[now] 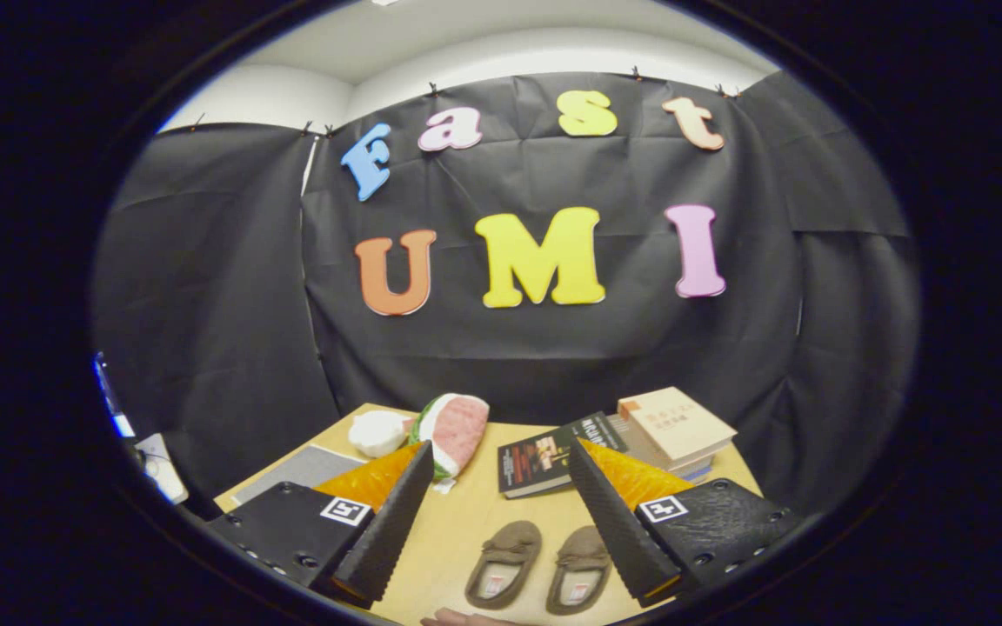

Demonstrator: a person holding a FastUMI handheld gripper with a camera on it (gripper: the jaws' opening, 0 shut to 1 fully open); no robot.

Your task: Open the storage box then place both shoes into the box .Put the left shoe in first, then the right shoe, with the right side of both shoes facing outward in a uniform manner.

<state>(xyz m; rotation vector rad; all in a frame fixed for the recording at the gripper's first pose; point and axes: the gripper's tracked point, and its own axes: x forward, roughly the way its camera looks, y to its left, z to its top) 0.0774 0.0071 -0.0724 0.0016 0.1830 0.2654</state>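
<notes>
Gripper view here: the gripper (pixel 501 513) hangs above the table (pixel 466 522) with its two black ribbed fingers (pixel 392 522) spread wide, nothing held. Right between them, toward 6 o'clock, two brown shoes (pixel 540 565) sit side by side, toes pointing away, touching neither finger. A bit of a hand (pixel 457 619) pokes in just below the shoes. Beyond the fingertips at 12 o'clock lies a dark book (pixel 544 456). At 1 o'clock there's a stack of books (pixel 675 430), and at 11 o'clock a watermelon-slice plushie (pixel 456 430) next to a white bundle (pixel 379 432). Grey mat (pixel 301 469) at 10 o'clock.
</notes>
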